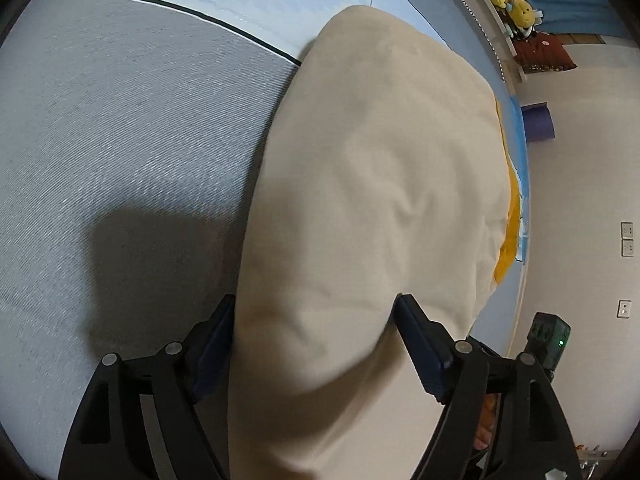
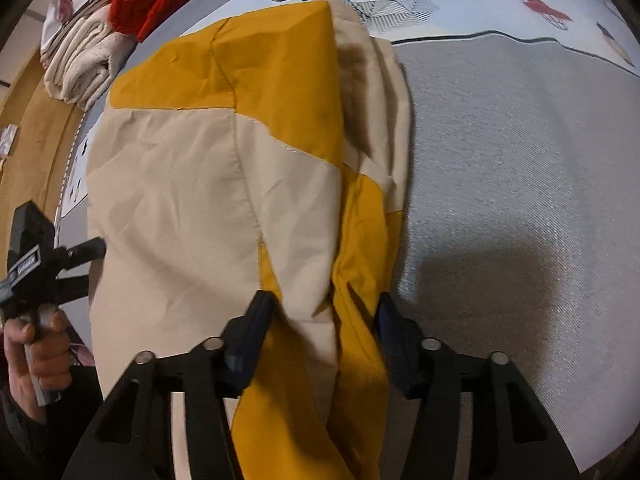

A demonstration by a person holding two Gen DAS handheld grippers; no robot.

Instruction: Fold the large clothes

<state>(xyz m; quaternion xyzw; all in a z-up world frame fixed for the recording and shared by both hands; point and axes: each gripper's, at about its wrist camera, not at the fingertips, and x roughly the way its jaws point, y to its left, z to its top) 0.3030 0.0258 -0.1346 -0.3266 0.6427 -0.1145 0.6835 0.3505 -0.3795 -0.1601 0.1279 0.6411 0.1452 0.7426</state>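
The cream-and-mustard garment [image 2: 224, 168] lies on the grey bedspread [image 2: 520, 160], its length running straight away from both tongs. Left gripper [image 1: 316, 320] straddles the near end, jaws wide, not pinching; right gripper [image 2: 324, 312] brackets a bunched fold — touching, perhaps, though I can't tell whether it grips.

Both wrist views close, angled down; share garment [image 1: 372, 184] on bed [image 1: 120, 120].
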